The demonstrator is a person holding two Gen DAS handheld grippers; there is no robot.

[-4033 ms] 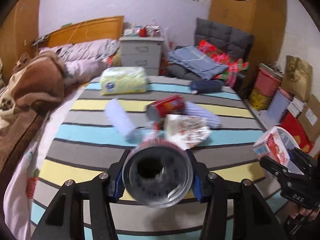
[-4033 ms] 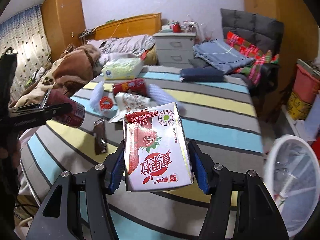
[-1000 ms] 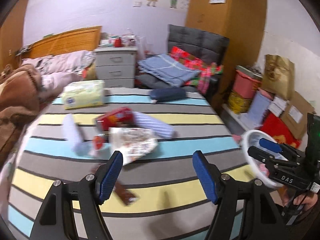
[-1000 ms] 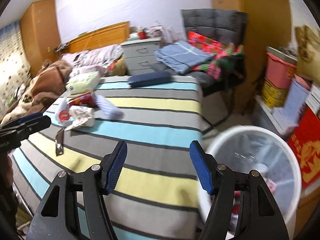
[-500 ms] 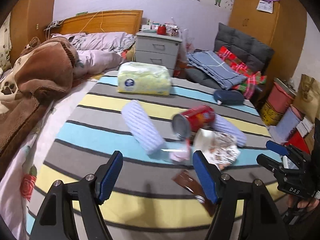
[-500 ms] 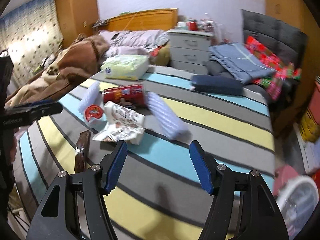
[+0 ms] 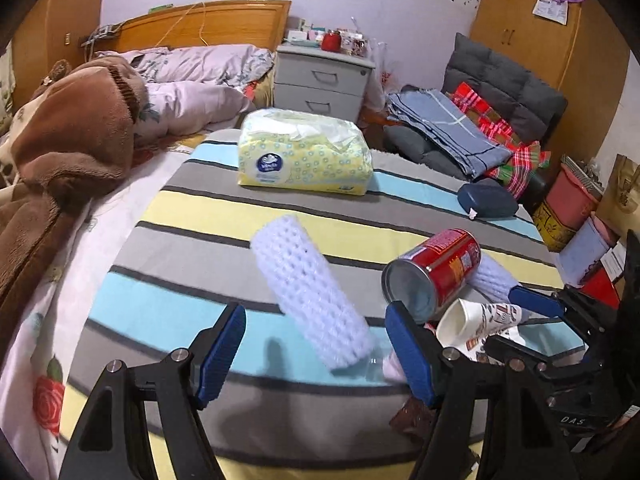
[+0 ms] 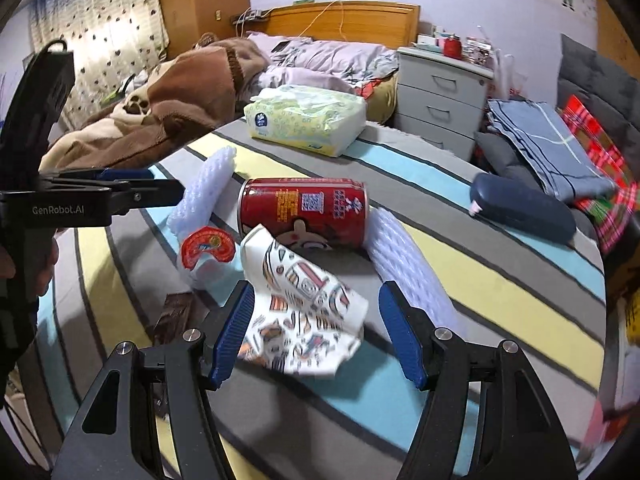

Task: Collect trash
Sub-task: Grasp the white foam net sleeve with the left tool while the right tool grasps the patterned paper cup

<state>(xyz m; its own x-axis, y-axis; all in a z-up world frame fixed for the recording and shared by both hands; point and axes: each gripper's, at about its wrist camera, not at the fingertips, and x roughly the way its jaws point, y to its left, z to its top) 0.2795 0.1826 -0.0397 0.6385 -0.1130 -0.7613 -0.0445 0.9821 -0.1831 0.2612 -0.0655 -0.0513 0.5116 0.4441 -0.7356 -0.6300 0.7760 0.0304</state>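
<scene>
The left hand-held gripper [image 7: 316, 350] is spread wide and empty, its blue pads on either side of the near end of a white foam net sleeve [image 7: 310, 290] without touching it. The right hand-held gripper [image 8: 316, 328] is also spread wide and empty, with a crumpled printed paper cup [image 8: 304, 306] lying between its pads; whether the left pad brushes the cup I cannot tell.

All the trash sits on a striped cloth over the table [image 8: 500, 280]. Counted: two foam net sleeves, one red can [image 8: 302, 210] on its side, one paper cup, one small clear cup with a red foil lid [image 8: 208, 246] and one brown wrapper [image 8: 176, 314]. The can touches the second foam sleeve [image 8: 404, 266] on its right and the paper cup just in front of it. The pile is bunched together, so there is little gap between pieces, while bare cloth lies open toward the right edge and the near edge.

A yellow tissue pack [image 7: 304, 158] and a dark blue pouch [image 7: 488, 200] lie farther back, well apart from the pile.

The right wrist view shows the foil lid and the can's printed side; the left wrist view shows the can's open end [image 7: 410, 290] and hides most of the wrapper behind its own finger. A bed [image 7: 80, 128] borders the table's left edge.
</scene>
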